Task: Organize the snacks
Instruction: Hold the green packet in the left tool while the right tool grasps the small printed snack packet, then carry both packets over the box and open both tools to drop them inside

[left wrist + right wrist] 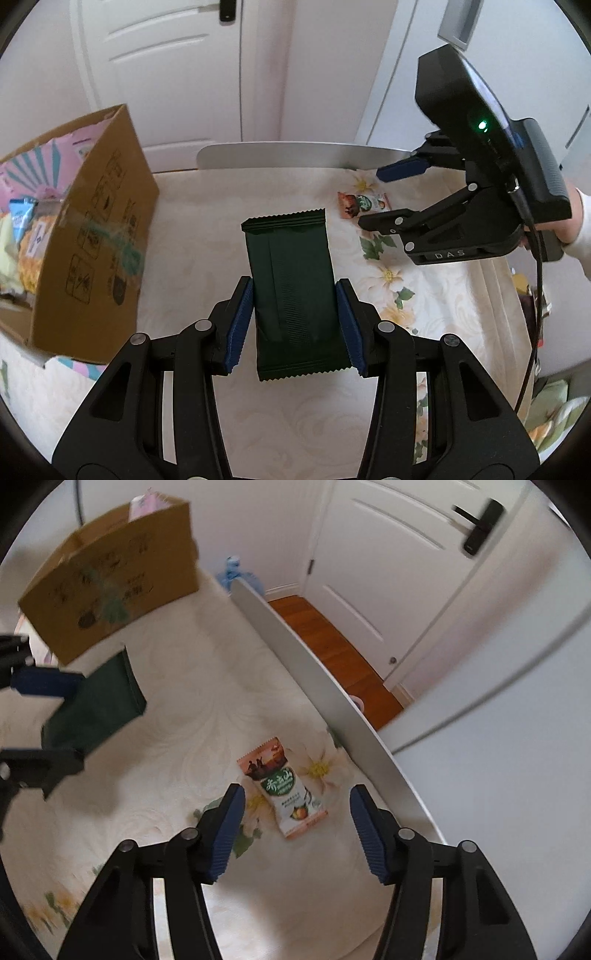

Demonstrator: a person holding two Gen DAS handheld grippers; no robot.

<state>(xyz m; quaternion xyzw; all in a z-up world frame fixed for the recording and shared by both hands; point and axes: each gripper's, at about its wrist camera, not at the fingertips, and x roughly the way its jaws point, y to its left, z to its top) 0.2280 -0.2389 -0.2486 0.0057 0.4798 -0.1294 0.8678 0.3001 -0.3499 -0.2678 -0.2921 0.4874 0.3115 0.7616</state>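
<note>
White panelled door [177, 70] and wall fill the background in your left wrist view; below them a cream floral cloth [207, 221] covers the counter. Your left tool [295, 325] is clamped on a dark green snack packet [291, 280]: both blue pads press its long edges, packet held clear above the cloth, top seal pointing to 12 o'clock. Cardboard box [99, 229] sits at 9 o'clock, open top showing pink and yellow snack bags [26, 221]. At 2 o'clock your right tool [373, 199] comes in from the right edge, a hand [570, 225] behind it. A small orange-and-white snack packet [364, 205] lies flat on the cloth right by its fingertips.

Right wrist view, some motion blur: same cloth, with a grey counter edge strip [314, 672] running from 12 to 4 o'clock, wood floor [332, 642] and door [399, 561] beyond. Your right tool [297, 812] is open, pointing down at the orange-and-white packet [284, 790]. Packet lies between the fingers, neither pad touching it. Left tool [48, 720] with the green packet [96, 705] shows at 9 o'clock, box [114, 579] at 10 to 11 o'clock.
</note>
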